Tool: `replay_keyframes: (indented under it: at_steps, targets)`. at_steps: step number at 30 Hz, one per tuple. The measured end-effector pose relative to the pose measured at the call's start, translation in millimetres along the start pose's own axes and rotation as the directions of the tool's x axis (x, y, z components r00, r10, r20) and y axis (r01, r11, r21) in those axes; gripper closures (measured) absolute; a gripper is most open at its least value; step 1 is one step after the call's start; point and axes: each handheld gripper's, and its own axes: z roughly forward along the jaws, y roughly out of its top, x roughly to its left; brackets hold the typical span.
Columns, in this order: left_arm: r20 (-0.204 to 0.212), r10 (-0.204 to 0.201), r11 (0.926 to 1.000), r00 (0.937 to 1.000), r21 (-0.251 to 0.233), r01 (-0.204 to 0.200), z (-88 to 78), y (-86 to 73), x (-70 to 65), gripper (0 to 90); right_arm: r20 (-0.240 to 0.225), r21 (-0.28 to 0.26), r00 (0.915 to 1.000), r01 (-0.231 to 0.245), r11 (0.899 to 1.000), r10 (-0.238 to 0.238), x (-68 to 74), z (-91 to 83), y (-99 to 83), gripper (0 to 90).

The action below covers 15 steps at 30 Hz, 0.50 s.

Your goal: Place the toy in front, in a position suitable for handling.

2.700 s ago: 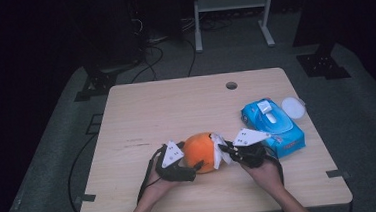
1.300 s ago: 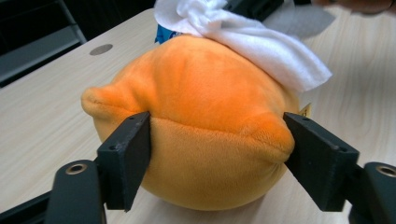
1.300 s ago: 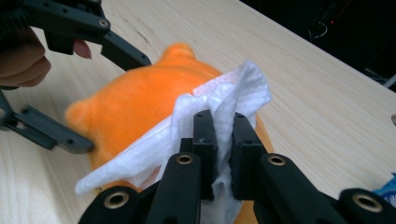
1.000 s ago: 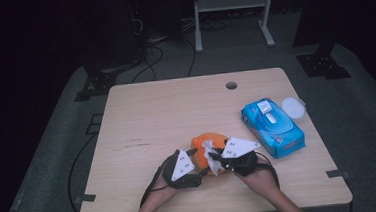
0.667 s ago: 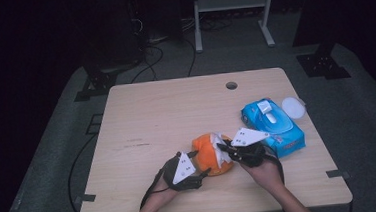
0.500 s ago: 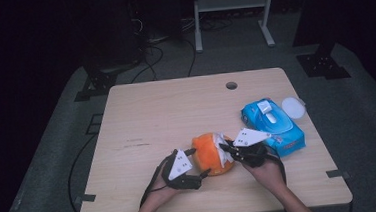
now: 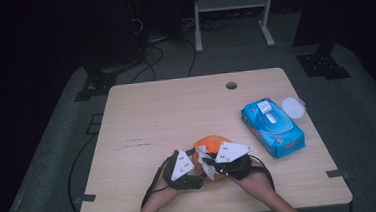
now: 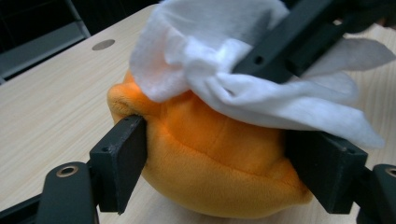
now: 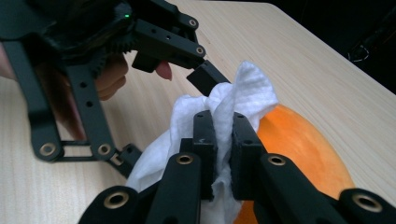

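An orange plush toy (image 7: 214, 144) lies near the table's front edge, between my two grippers. My left gripper (image 8: 219, 163) has one pad on each side of the toy (image 8: 210, 154), and both pads press into its soft body. Its jaws have just been closing on the toy. My right gripper (image 9: 223, 126) is shut on a crumpled white wipe (image 9: 247, 93) and holds it against the top of the toy (image 9: 299, 144). In the high view the wipe (image 7: 208, 168) shows between the left gripper (image 7: 196, 169) and the right gripper (image 7: 209, 160).
A blue pack of wipes (image 7: 272, 127) lies to the right, with a white round lid (image 7: 293, 107) just behind it. The light wooden table (image 7: 176, 112) has a cable hole (image 7: 231, 85) near its far edge. A metal stand (image 7: 229, 13) rises beyond the table.
The right gripper has slid left with the wipe across the top of the plush toy. The left gripper has stayed in place around the toy.
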Motion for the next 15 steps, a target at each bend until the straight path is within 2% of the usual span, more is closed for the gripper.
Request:
replay_keyframes:
  at_steps: [3, 4, 5, 6, 7, 9, 10, 11, 12, 14, 15]
  targets:
    - [0.002, 0.004, 1.0, 1.0, -0.004, -0.004, -0.1, -0.4, -0.5, 23.9, 0.001, -0.004, 0.9997, -0.023, 1.0, 0.023, -6.0, -2.7, -0.7, 82.4]
    - [0.001, 0.011, 0.9999, 0.9999, -0.004, -0.011, 0.2, -0.4, -1.2, 24.0, 0.009, -0.01, 0.999, -0.043, 0.999, 0.043, -10.7, -5.7, -1.7, 82.4]
    - [0.001, 0.016, 0.9999, 0.9999, -0.006, -0.016, 0.4, -0.4, -2.2, 24.0, 0.038, -0.016, 0.9965, -0.074, 0.997, 0.075, -21.6, -12.8, -5.2, 82.4]
    - [0.002, 0.021, 0.9998, 0.9998, -0.006, -0.021, 0.4, -0.4, -3.3, 24.0, 0.038, -0.016, 0.9965, -0.074, 0.997, 0.075, -21.6, -12.8, -5.2, 82.4]
    - [0.006, 0.032, 0.9994, 0.9995, -0.009, -0.032, -0.1, -0.1, -4.0, 23.9, 0.072, -0.011, 0.9922, -0.102, 0.995, 0.102, -32.2, -18.8, -11.5, 82.4]
    - [0.018, 0.026, 0.9995, 0.9995, -0.017, -0.025, -0.6, 0.6, -3.5, 22.6, 0.069, -0.009, 0.9894, -0.127, 0.992, 0.128, -39.3, -21.8, -18.5, 82.3]
    - [0.036, 0.004, 0.9996, 0.9993, -0.026, -0.003, -1.6, 1.7, -1.5, 22.6, 0.069, -0.009, 0.9894, -0.127, 0.992, 0.128, -39.3, -21.8, -18.5, 82.3]
    - [0.063, -0.063, 0.997, 0.9961, -0.041, 0.065, -3.7, 3.0, 5.5, 19.0, 0.061, -0.008, 0.9903, -0.124, 0.992, 0.125, -38.2, -21.6, -21.2, 82.3]
    - [0.063, -0.063, 0.997, 0.9961, -0.041, 0.065, -3.7, 3.0, 5.5, 17.3, 0.059, -0.005, 0.9924, -0.108, 0.994, 0.108, -35.7, -21.0, -20.4, 82.3]
    - [0.053, -0.132, 0.9902, 0.9898, -0.038, 0.134, -5.4, 1.6, 15.4, 12.5, 0.04, -0.002, 0.9953, -0.088, 0.996, 0.088, -29.9, -19.9, -17.5, 82.3]
    - [0.052, -0.143, 0.9888, 0.9884, -0.036, 0.145, -5.3, 1.0, 16.7, 11.8, 0.032, -0.004, 0.9965, -0.077, 0.997, 0.077, -27.3, -19.2, -16.3, 82.3]
